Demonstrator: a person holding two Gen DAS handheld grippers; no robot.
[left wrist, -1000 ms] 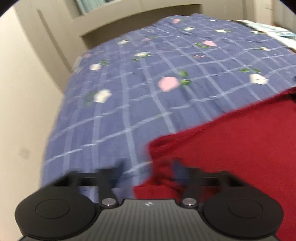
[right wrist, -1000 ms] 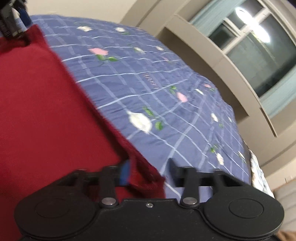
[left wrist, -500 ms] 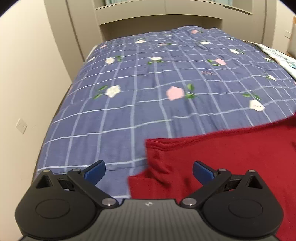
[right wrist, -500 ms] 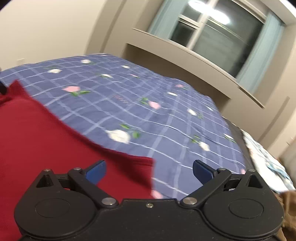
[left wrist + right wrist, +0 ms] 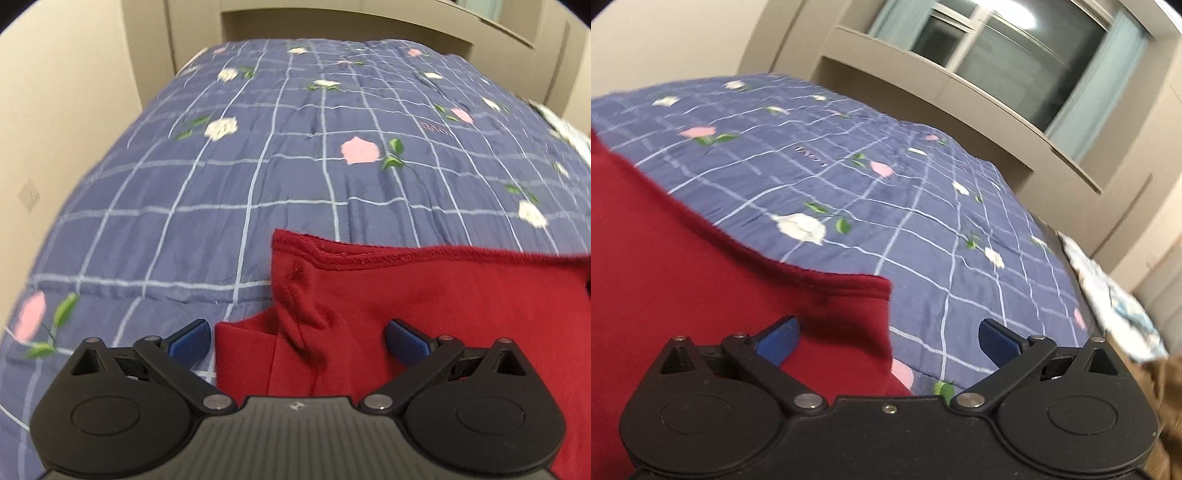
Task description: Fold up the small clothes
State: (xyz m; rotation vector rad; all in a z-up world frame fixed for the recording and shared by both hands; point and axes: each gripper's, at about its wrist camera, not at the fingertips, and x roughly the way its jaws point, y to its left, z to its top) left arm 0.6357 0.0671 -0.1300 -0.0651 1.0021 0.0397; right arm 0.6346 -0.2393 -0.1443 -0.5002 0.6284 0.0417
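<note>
A dark red knit garment (image 5: 443, 295) lies flat on the bed, its stitched hem along the far side. Its left corner has a folded flap underneath. My left gripper (image 5: 297, 341) is open above that left corner and holds nothing. In the right wrist view the same red garment (image 5: 683, 266) fills the lower left, with its right corner (image 5: 879, 288) between the blue pads. My right gripper (image 5: 886, 339) is open above that corner and holds nothing.
The bed cover (image 5: 295, 166) is blue with a white grid and pink and white flowers. A beige wall (image 5: 55, 110) runs along its left side. A window ledge (image 5: 960, 81) stands behind the bed. A patterned cloth (image 5: 1115, 295) lies at the bed's right edge.
Both grippers were shut on the garment's corners a second ago. They have opened, let the corners drop onto the bed and drawn back a little.
</note>
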